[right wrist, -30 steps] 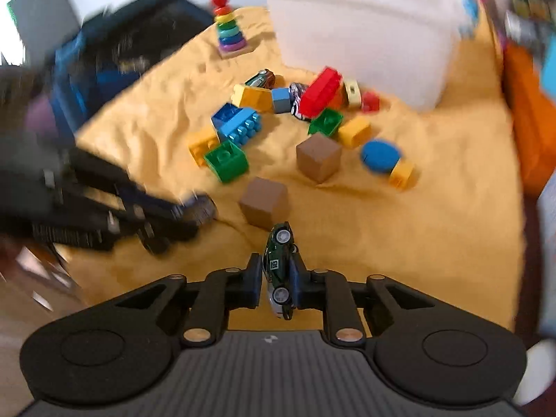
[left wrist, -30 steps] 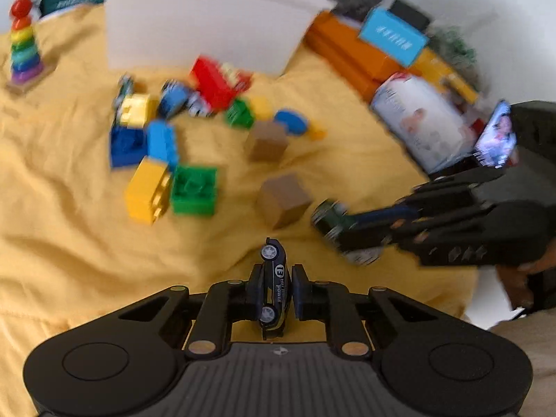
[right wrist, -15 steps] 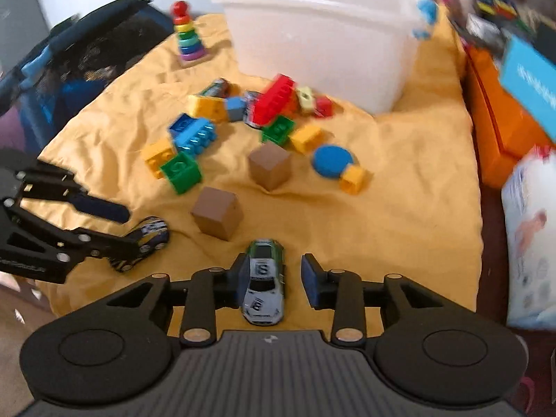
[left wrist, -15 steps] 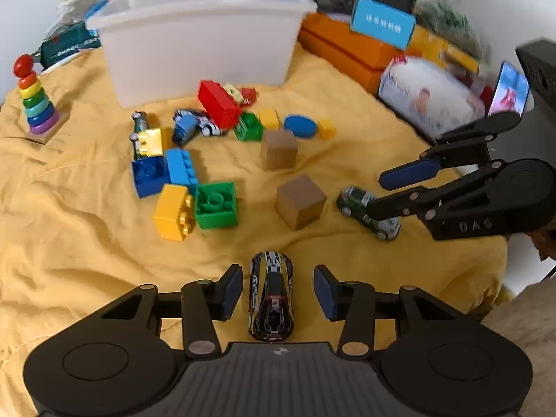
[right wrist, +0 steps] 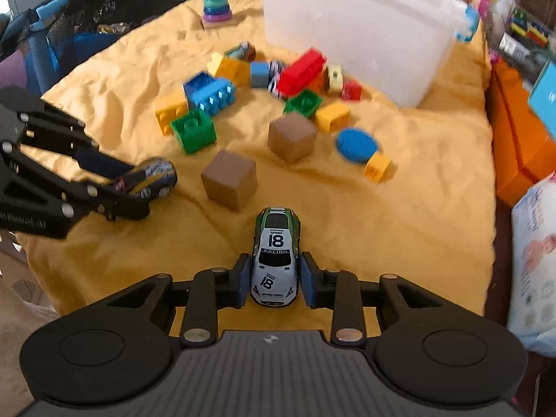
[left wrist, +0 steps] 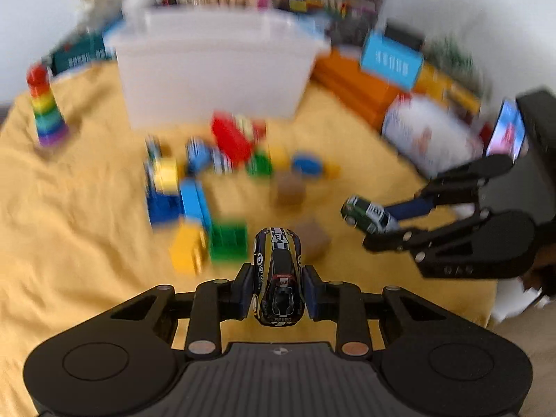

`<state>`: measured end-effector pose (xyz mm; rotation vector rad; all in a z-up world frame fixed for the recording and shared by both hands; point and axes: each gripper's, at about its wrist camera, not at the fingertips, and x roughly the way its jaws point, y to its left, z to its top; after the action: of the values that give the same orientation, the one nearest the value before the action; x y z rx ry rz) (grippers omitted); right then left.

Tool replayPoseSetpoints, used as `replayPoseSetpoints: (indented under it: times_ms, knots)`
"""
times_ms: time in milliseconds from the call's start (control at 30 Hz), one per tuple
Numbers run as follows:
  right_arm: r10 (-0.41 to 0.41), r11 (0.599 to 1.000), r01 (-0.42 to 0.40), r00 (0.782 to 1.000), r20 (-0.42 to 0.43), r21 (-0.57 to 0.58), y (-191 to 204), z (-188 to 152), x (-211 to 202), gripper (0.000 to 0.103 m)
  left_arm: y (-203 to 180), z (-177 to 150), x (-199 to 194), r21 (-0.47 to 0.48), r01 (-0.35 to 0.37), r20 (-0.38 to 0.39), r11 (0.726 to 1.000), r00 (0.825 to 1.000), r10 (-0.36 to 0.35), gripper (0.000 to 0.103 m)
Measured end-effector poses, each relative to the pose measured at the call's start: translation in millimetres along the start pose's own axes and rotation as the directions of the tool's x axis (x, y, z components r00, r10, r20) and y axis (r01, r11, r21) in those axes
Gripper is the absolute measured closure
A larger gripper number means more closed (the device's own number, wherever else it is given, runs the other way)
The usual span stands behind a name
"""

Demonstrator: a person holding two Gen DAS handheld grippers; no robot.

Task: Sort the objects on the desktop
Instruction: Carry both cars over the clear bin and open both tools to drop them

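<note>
Daylight, bright and soft, no hard shadows on the yellow cloth [right wrist: 417, 208]. Left wrist view is heavily motion-blurred: white bin [left wrist: 215, 66], blocks and back clutter smeared, only the black toy car [left wrist: 278, 274] near the lens fairly sharp. Right wrist view mostly sharp, slight blur on the blue disc [right wrist: 357, 146]. Strong fisheye bending, dark corners in both. White wall washed out.

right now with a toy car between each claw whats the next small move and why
Probably lift both cars and carry them toward the white bin. The left claw has just been closing on the dark car, the right claw on the green and white car; each sits snug between its pads, and the bin stands open behind the blocks.
</note>
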<state>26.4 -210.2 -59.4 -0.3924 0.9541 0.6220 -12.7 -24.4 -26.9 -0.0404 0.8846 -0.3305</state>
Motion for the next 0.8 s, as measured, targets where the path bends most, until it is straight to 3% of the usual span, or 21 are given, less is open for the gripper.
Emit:
replayPoseSetpoints:
  times_ms: [100,200,300,367,433,567,667,800]
  knots:
    - [-0.014,1.000,0.013,0.997,0.072,0.016,-10.0,19.1,-17.9,0.070,5.3,39.5,-18.6,0.033,-0.033,0.109,0.999,0.994,0.029,0.070]
    - [-0.057,0.998,0.055,0.982,0.178,0.018,-24.8,50.7,-35.1,0.070,14.2,85.0,-28.2,0.035,-0.064,0.214,0.997,0.975,0.055,0.070]
    - [-0.114,0.994,0.110,0.951,0.288,0.030,-43.1,91.9,-45.9,0.070,27.7,138.8,-30.4,0.020,-0.090,0.327,0.996,0.942,0.079,0.070]
    - [-0.146,0.989,0.137,0.924,0.353,0.050,-55.4,118.1,-49.7,0.070,35.4,166.6,-21.7,0.024,-0.124,0.363,0.992,0.926,0.107,0.070]
    - [-0.178,0.984,0.159,0.903,0.391,0.081,-67.2,144.6,-48.0,0.070,47.7,193.1,-8.6,0.004,-0.134,0.373,0.991,0.920,0.123,0.070]
    - [-0.224,0.973,0.182,0.888,0.403,0.139,-85.5,186.9,-27.7,0.070,67.1,223.9,30.9,-0.021,-0.176,0.345,0.984,0.923,0.172,0.070]
    - [-0.246,0.966,0.201,0.901,0.357,0.160,-90.3,201.5,-2.7,0.070,79.5,227.5,69.6,-0.030,-0.185,0.230,0.982,0.955,0.187,0.070]
    - [-0.228,0.967,0.181,0.930,0.290,0.179,-93.3,200.1,24.6,0.068,80.4,219.5,86.3,0.011,-0.193,0.176,0.981,0.966,0.188,0.063]
